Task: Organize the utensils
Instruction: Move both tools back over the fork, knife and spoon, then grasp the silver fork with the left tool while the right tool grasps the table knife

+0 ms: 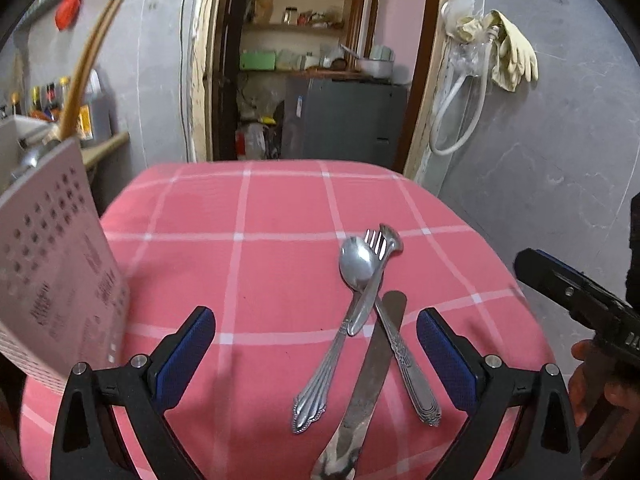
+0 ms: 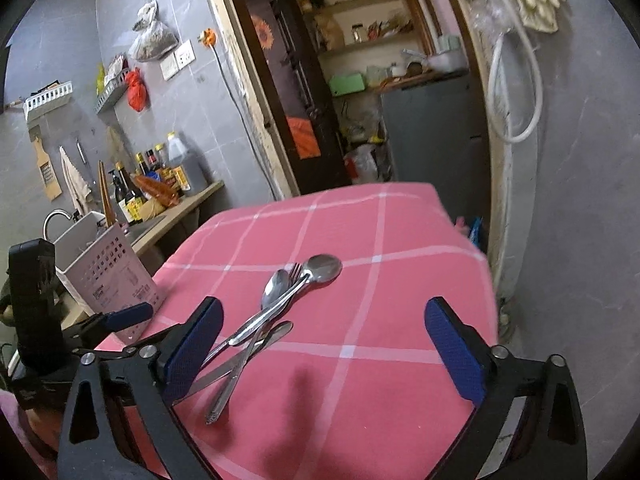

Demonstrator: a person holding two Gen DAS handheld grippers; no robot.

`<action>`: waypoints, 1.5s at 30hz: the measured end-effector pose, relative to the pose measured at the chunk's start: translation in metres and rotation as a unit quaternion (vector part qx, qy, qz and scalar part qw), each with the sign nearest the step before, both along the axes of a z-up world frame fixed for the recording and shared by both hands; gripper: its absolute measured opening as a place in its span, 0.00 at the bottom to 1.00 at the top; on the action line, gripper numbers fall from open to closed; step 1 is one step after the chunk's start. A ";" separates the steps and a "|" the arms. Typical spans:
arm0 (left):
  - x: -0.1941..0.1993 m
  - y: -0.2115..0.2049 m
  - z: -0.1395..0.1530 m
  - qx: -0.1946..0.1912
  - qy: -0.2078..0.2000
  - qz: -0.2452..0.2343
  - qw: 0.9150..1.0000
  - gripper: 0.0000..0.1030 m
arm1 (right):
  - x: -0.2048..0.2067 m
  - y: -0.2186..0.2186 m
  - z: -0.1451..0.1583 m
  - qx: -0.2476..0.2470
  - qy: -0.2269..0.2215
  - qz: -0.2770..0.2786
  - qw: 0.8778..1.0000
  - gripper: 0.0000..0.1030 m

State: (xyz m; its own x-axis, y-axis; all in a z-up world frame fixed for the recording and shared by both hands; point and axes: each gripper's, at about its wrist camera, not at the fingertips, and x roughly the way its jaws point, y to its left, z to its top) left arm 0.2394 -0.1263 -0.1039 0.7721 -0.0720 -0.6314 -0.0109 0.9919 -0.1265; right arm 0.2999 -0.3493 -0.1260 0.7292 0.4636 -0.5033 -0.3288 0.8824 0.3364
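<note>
knife (image 1: 362,380) nearest | spoons, fork crossed over it | silver, ornate handles

Just a lived-in home kitchen.
Sauce bottles (image 2: 138,184) by the sink (image 2: 80,228), pantry shelves (image 1: 298,26), rubber gloves (image 1: 514,54) hanging up.

Rubber gloves (image 1: 514,54), bottles (image 2: 160,172), fridge (image 1: 344,120)

Two wrist fisheye views look slightly downward, close over the pink checked tablecloth (image 1: 240,208), sharing the crossed steel cutlery pile (image 2: 276,312) and doorway.
</note>
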 end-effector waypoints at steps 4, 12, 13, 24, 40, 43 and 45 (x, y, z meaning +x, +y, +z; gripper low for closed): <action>0.010 0.003 -0.010 -0.022 0.026 -0.015 0.999 0.78 | 0.013 0.008 -0.009 -0.001 0.026 0.009 1.000 0.73; 0.027 0.009 -0.035 -0.064 0.091 -0.021 0.994 0.46 | 0.040 0.028 -0.027 -0.009 0.069 0.019 0.997 0.54; 0.027 0.009 -0.035 -0.066 0.088 -0.022 0.994 0.45 | 0.044 0.033 -0.029 -0.010 0.074 0.023 0.997 0.51; 0.032 -0.011 -0.034 0.000 0.107 -0.030 0.994 0.34 | 0.075 0.061 -0.046 0.005 0.130 0.049 0.990 0.39; 0.032 -0.017 -0.028 0.042 0.129 -0.075 0.988 0.11 | 0.100 0.081 -0.071 0.087 0.215 0.032 0.972 0.14; 0.032 -0.017 -0.028 0.038 0.129 -0.076 0.988 0.11 | 0.098 0.079 -0.076 0.114 0.223 0.027 0.968 0.08; 0.032 -0.016 -0.028 0.033 0.129 -0.075 0.988 0.11 | 0.096 0.078 -0.077 0.120 0.223 0.024 0.967 0.07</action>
State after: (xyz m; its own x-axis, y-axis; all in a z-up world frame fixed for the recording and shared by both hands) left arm 0.2713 -0.1422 -0.1318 0.5687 -0.1251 -0.8130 0.1125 0.9909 -0.0738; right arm 0.3955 -0.2709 -0.2029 0.4396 0.6337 -0.6365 -0.1416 0.7487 0.6477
